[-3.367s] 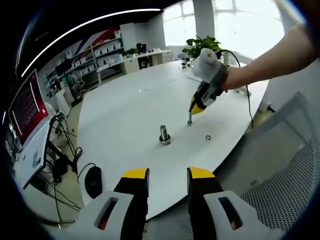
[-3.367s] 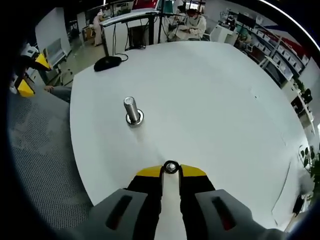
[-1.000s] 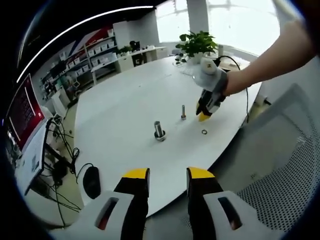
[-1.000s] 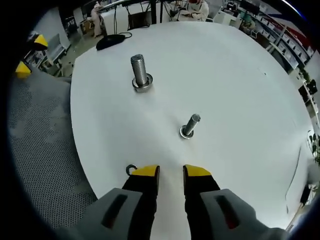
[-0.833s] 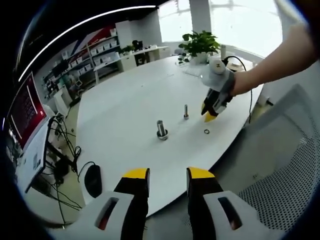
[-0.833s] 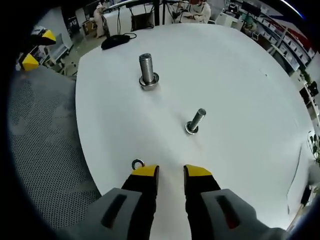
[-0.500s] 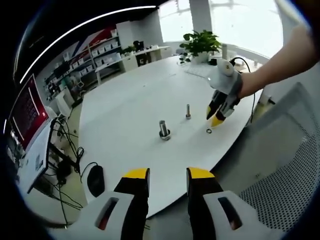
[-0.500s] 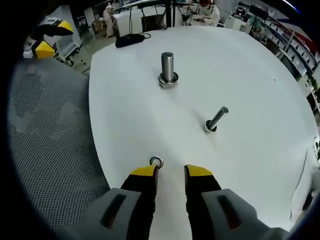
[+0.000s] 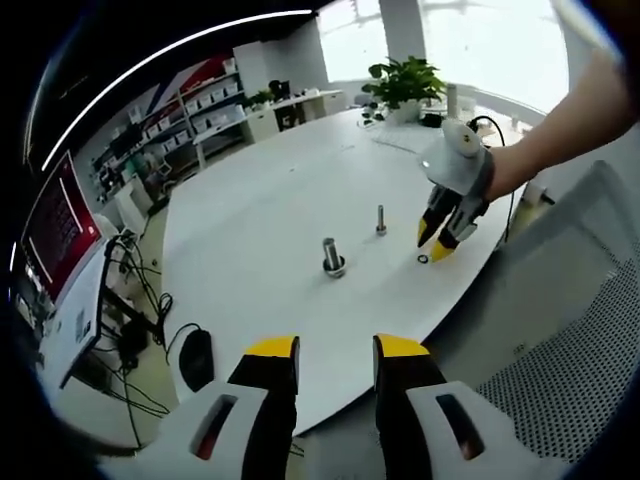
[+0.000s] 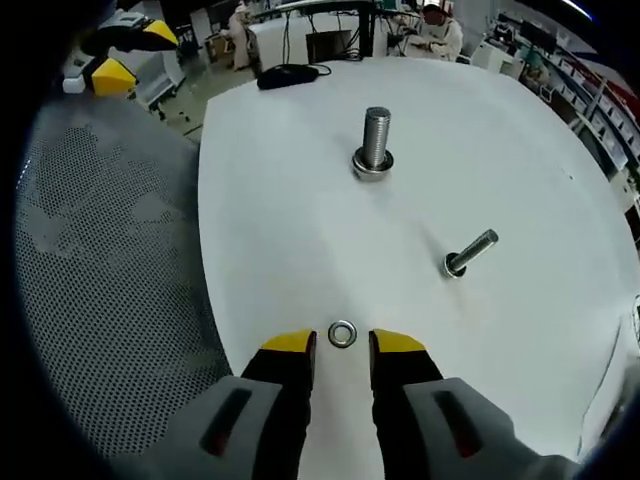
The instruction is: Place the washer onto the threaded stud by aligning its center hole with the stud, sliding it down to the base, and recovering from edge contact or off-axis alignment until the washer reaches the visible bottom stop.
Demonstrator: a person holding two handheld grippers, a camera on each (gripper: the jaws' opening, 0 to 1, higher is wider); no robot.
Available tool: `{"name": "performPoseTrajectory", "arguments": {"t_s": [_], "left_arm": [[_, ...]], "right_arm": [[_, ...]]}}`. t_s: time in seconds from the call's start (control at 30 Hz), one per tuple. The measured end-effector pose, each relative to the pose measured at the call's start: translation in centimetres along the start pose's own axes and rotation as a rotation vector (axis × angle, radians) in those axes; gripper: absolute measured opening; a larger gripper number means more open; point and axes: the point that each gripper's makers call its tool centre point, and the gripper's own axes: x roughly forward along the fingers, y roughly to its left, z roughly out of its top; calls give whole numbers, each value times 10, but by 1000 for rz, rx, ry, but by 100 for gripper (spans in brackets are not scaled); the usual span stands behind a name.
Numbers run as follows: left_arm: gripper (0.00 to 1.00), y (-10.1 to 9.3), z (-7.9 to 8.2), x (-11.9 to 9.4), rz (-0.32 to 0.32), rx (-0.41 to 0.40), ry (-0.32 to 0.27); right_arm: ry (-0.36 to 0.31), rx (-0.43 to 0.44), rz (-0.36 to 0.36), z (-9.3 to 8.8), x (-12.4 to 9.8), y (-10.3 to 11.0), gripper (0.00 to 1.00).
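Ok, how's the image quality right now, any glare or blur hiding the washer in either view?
Right gripper view: the washer is sharp on the evenly lit white table, just ahead of the right gripper; fisheye bends the table edge. Left gripper view: windows at the top are blown out, and the washer is tiny but distinguishable.

The left gripper [image 9: 335,350] has two black jaws with yellow tips, set in pale grey housings with dark slots showing red inside. The right gripper [image 10: 341,346] is built alike; seen from the left gripper view [image 9: 441,240] it carries a rounded grey body and a black cable.
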Motion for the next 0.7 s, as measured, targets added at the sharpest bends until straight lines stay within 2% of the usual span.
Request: {"name": "performPoseTrajectory", "arguments": {"t_s": [0.1, 0.3, 0.4, 0.43, 0.6, 0.7], "left_arm": [[28, -1, -4, 2, -2, 5, 26], [28, 3, -3, 1, 10, -6, 18], [28, 2, -6, 2, 8, 2, 34], [28, 2, -7, 2, 9, 3, 37], [28, 3, -7, 3, 10, 0, 40], [27, 2, -8, 3, 10, 9, 49]], "right_arm": [[18, -28, 3, -3, 3, 3, 24], [16, -38, 14, -3, 7, 3, 24], [13, -87, 15, -1, 7, 2, 23], [25, -126, 19, -2, 7, 2, 23], [41, -219, 61, -3, 7, 4, 22], [43, -223, 85, -2, 7, 5, 22]]}}
